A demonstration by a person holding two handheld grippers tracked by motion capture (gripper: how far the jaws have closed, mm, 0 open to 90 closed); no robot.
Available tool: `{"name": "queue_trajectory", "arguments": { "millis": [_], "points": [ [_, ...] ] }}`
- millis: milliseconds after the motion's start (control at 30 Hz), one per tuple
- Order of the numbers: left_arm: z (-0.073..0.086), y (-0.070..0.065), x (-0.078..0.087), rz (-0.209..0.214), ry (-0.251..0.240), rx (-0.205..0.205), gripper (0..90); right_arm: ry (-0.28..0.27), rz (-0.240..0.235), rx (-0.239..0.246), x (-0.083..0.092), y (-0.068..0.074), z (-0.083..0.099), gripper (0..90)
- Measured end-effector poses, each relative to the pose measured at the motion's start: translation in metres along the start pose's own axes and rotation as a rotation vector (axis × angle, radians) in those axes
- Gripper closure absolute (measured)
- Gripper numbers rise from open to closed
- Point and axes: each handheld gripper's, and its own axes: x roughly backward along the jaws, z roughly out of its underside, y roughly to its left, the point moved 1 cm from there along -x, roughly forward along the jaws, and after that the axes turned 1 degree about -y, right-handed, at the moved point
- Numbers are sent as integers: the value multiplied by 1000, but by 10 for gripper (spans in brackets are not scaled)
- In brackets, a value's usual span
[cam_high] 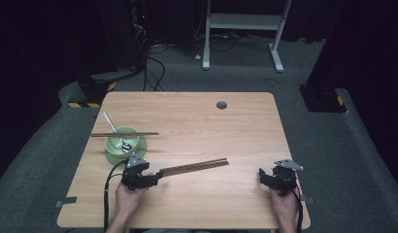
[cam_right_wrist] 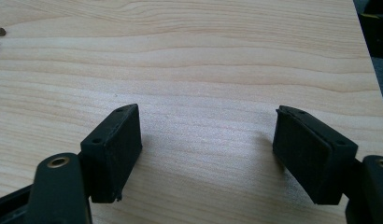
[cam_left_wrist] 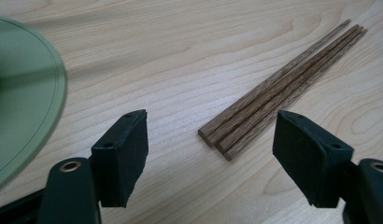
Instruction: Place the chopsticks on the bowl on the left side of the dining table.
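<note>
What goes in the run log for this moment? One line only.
left claw: open, at near ends of chopsticks, not gripping | right claw: open over bare table | bowl: holds spoon

On the table [cam_high: 197, 111] in front of you, the bowl [cam_high: 120, 145] sits on a plate [cam_high: 139, 149] at the left side. A spoon [cam_high: 115, 132] rests in the bowl, its handle leaning out toward the far left. 1 pair of chopsticks [cam_high: 124, 134] lies across the bowl's rim, left to right. Nearer you and right of the bowl, a second bundle of chopsticks [cam_high: 194, 167] lies flat on the table. Your left gripper [cam_high: 158, 174] sits at its near left end, jaws either side of the tips; your right gripper [cam_high: 261, 175] is well apart, near the right edge.
</note>
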Motion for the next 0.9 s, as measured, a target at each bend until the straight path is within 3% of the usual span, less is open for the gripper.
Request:
{"name": "queue_trajectory", "arguments": {
  "millis": [900],
  "points": [
    [6,4,-12,-78,11,-8,273,0,0,0,0,0,0,236]
  ]
}}
